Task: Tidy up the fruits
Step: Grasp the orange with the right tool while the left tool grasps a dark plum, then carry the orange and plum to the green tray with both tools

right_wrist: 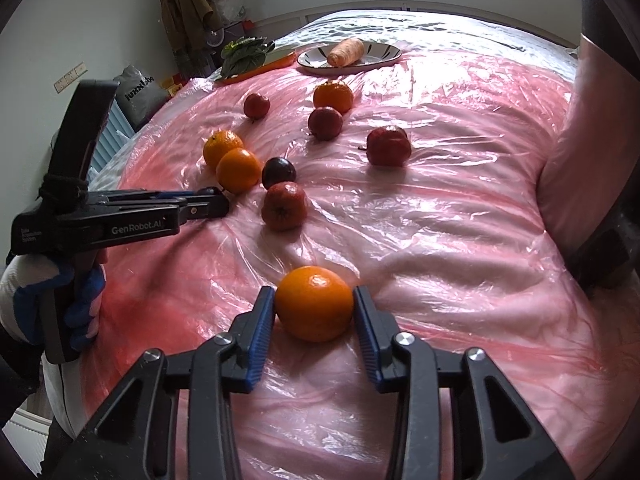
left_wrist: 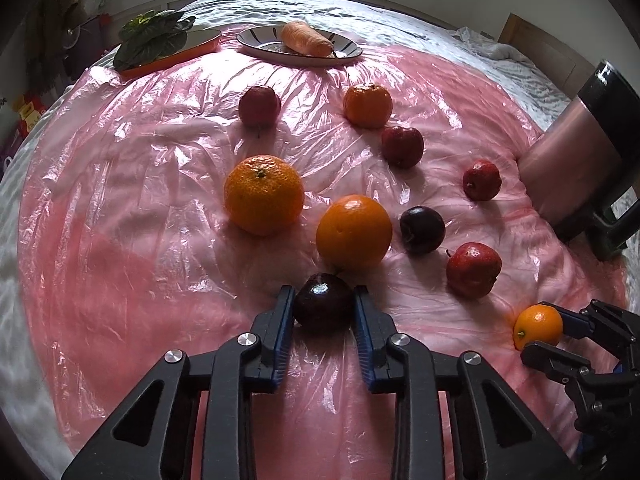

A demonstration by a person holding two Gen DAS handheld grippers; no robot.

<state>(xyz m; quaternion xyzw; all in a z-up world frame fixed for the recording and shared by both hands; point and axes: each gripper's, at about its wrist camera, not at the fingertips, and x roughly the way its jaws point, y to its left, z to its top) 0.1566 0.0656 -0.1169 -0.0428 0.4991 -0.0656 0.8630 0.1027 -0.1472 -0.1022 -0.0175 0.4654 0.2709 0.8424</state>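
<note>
The left gripper (left_wrist: 324,312) is clenching a dark plum (left_wrist: 323,302) between its fingers (left_wrist: 285,320), low on the pink plastic sheet (left_wrist: 140,240) that is covering the bed. Just beyond the plum, an orange (left_wrist: 354,230) is lying among scattered red apples. The right gripper (right_wrist: 314,312) is grasping a smaller orange (right_wrist: 314,302), its pads pressing both sides. Farther back, a carrot (left_wrist: 306,38) is resting on a plate (left_wrist: 256,40), beside leafy greens (left_wrist: 152,36).

A bedroom in a home

A bed (right_wrist: 460,32) with rumpled white bedding fills the room, draped in pink plastic sheet (right_wrist: 440,208); a jacket (right_wrist: 184,4) hangs on the wall beside small fans (right_wrist: 216,38) and wall sockets (right_wrist: 70,74).
</note>
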